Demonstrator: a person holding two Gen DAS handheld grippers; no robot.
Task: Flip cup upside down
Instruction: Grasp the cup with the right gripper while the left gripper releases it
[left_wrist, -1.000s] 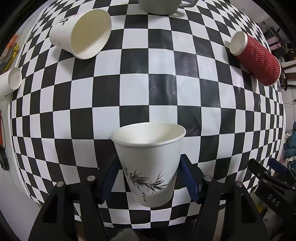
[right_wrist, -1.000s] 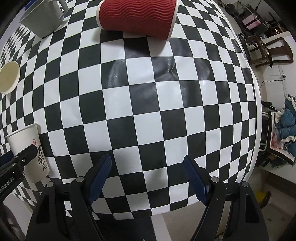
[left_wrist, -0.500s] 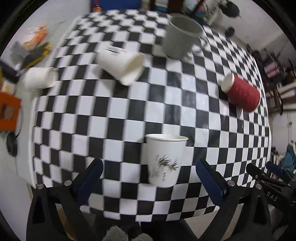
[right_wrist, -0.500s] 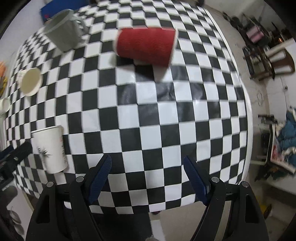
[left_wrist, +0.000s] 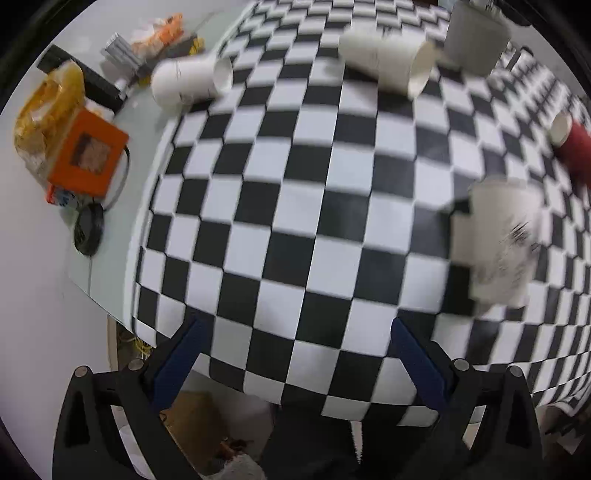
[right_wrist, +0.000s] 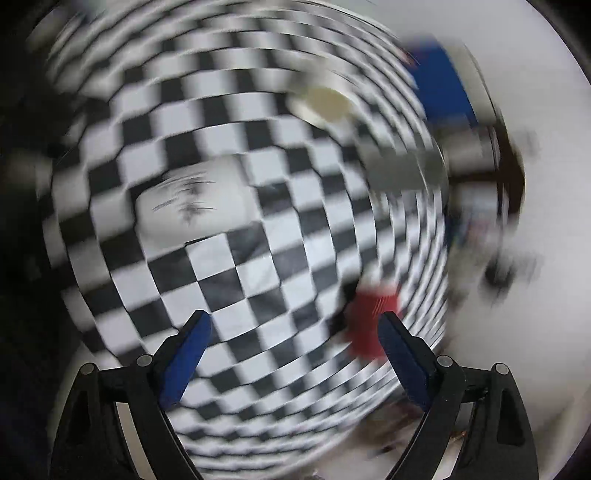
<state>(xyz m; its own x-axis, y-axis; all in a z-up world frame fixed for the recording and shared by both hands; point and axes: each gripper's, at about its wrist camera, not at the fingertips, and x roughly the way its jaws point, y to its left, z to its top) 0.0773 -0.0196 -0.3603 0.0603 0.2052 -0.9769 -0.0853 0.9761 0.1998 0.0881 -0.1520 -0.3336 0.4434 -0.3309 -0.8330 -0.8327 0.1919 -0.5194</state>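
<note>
**A:** What had changed in that last second?

**B:** The left gripper (left_wrist: 295, 354) had let go. A second before, its blue pads clasped the white paper cup with the ink bamboo sprig (left_wrist: 502, 243); at this moment they stood spread wide with nothing between them, and the cup sat at the right of the left wrist frame on the black-and-white checkered tablecloth (left_wrist: 295, 206), well apart from the fingers.

**B:** The right gripper (right_wrist: 295, 343) was likewise spread and empty. Its view had smeared badly, which suggested a fast swing; the same cup showed at centre left there, and the red ribbed paper cup (right_wrist: 373, 317) had come to lie near the right finger.

**A:** And for the task?

**B:** Hard to be sure through the blur. The cup looked wider at its top, as it had half a second earlier, so I judged it upright and not yet inverted. A fresh grasp seemed to be needed.

**A:** Any writing legible?

**B:** None. The sprig was only dark streaks, and the marks on the two white paper cups lying on their sides (left_wrist: 388, 66) at the upper part of the frame were too blurred to read.
</note>
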